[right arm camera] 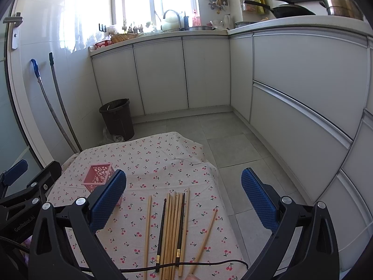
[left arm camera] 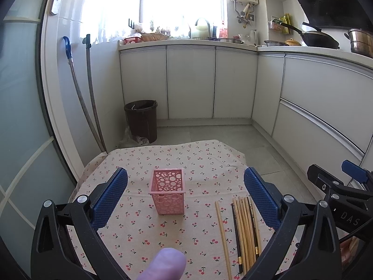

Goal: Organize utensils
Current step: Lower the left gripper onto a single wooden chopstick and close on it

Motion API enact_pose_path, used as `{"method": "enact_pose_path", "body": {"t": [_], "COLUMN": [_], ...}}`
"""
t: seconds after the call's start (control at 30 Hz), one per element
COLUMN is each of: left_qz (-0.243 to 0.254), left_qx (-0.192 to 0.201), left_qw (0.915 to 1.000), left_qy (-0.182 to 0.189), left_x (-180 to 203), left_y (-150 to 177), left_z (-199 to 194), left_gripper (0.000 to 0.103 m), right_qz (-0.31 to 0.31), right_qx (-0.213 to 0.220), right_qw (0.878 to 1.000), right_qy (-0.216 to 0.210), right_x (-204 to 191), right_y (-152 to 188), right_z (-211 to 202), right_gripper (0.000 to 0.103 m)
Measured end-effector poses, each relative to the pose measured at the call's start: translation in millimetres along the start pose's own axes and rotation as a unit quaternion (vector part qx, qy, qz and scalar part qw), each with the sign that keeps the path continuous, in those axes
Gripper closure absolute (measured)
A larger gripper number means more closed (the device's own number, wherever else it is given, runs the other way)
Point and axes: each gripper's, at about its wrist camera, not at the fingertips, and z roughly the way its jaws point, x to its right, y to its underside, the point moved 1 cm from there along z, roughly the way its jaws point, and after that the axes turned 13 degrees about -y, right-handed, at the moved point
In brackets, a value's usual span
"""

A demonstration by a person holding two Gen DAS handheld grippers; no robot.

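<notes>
A pink perforated utensil holder (left arm camera: 167, 190) stands upright and empty on the cherry-print tablecloth (left arm camera: 163, 158). My left gripper (left arm camera: 185, 192) is open, its blue pads wide apart with the holder between and just beyond them. To the right lies a bundle of chopsticks (left arm camera: 244, 231), several pale wooden ones and two dark ones. In the right wrist view, my right gripper (right arm camera: 183, 193) is open above the chopsticks (right arm camera: 173, 231), holding nothing. One wooden chopstick (right arm camera: 206, 232) lies slanted apart at the right. The holder (right arm camera: 98, 176) sits left, partly behind the left pad.
The table sits low in a kitchen, with white cabinets (left arm camera: 209, 81) behind and right. A dark bin (left arm camera: 142, 120) stands on the floor past the table's far edge. Two mop handles (left arm camera: 91, 98) lean on the left wall. A black cable (right arm camera: 163, 266) crosses the table's near edge.
</notes>
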Motion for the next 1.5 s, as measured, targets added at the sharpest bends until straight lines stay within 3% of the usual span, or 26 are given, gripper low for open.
{"method": "enact_pose_path", "body": {"t": [0.4, 0.47, 0.53, 0.63, 0.77, 0.83, 0.93, 1.0, 1.13, 1.23, 1.43, 1.5], "left_qz": [0.004, 0.011, 0.023, 0.04, 0.066, 0.07, 0.045, 0.037, 0.048, 0.037, 0.059, 0.067], "left_qx": [-0.006, -0.016, -0.052, -0.149, -0.247, -0.28, -0.351, -0.383, -0.403, -0.417, -0.405, -0.413], "left_qw": [1.0, 0.9998, 0.9983, 0.9866, 0.9618, 0.9516, 0.9291, 0.9178, 0.9125, 0.9067, 0.9121, 0.908], "left_qy": [-0.001, 0.0, 0.007, 0.052, 0.097, 0.106, 0.107, 0.098, 0.05, 0.051, 0.029, 0.022], "left_x": [-1, 1, 6, 17, 45, 61, 74, 82, 97, 101, 116, 120], "left_y": [1, 2, 4, 18, 40, 49, 62, 71, 86, 92, 93, 100], "left_z": [2, 6, 19, 50, 86, 104, 138, 156, 184, 198, 213, 221], "left_gripper": [0.007, 0.007, 0.007, 0.007, 0.009, 0.014, 0.022, 0.025, 0.036, 0.046, 0.059, 0.069], "right_qz": [0.003, 0.011, 0.032, 0.086, 0.179, 0.217, 0.244, 0.247, 0.217, 0.229, 0.244, 0.246], "right_qx": [-0.006, -0.012, -0.034, -0.091, -0.148, -0.169, -0.197, -0.207, -0.22, -0.222, -0.218, -0.217], "right_qw": [1.0, 1.0, 0.999, 0.991, 0.973, 0.961, 0.948, 0.946, 0.951, 0.948, 0.945, 0.945], "right_qy": [0.001, 0.004, 0.022, 0.043, 0.005, -0.018, -0.042, -0.034, 0.006, -0.002, 0.001, 0.005], "right_x": [0, 2, 11, 38, 77, 91, 107, 113, 115, 120, 133, 138], "right_y": [-2, -3, -2, 3, 11, 13, 18, 22, 25, 24, 24, 26], "right_z": [1, 3, 10, 26, 46, 59, 79, 90, 102, 106, 103, 102], "right_gripper": [0.007, 0.007, 0.007, 0.007, 0.007, 0.007, 0.007, 0.007, 0.007, 0.007, 0.007, 0.007]}}
